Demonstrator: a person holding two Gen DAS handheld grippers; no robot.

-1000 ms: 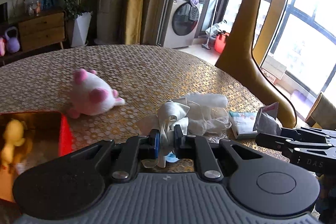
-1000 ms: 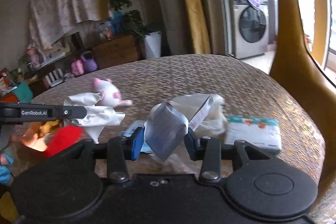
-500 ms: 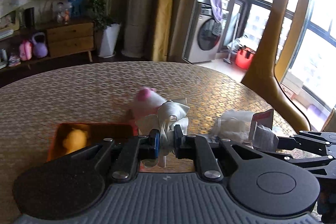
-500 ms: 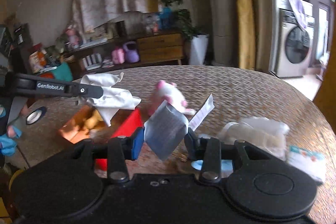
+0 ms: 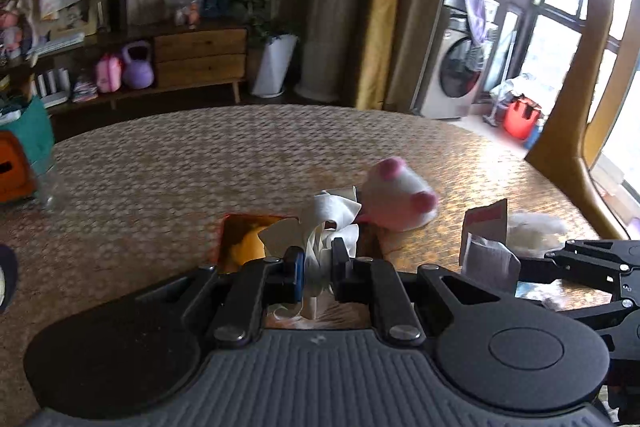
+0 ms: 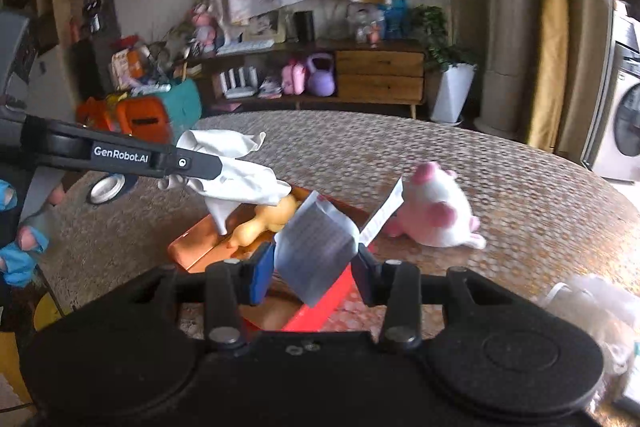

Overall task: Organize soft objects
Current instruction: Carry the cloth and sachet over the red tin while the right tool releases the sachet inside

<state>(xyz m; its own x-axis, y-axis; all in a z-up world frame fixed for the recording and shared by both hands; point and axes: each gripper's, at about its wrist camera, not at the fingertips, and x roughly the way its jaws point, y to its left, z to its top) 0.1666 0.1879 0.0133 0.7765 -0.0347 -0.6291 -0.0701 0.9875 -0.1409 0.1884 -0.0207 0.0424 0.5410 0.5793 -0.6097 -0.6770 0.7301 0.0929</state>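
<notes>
My left gripper (image 5: 316, 267) is shut on a white cloth (image 5: 328, 227) and holds it above the red box (image 5: 240, 227), which has a yellow plush toy (image 6: 268, 219) inside. In the right wrist view the cloth (image 6: 236, 179) hangs over the box (image 6: 192, 247). My right gripper (image 6: 314, 267) is shut on a grey foil packet (image 6: 320, 247), near the box's right side. A pink and white plush toy (image 6: 436, 215) lies on the table right of the box, also in the left wrist view (image 5: 396, 203).
The round table has a gold patterned cover (image 5: 200, 163). A crumpled clear plastic bag (image 6: 592, 311) lies at the right front. A metal ring (image 6: 106, 187) lies at the table's left. A yellow giraffe figure (image 5: 576, 107) stands beyond the right edge.
Both grippers have swung left with the cloth and the packet, from over the bag and tissue pack to over the red box. The plush toy now lies to the right.
</notes>
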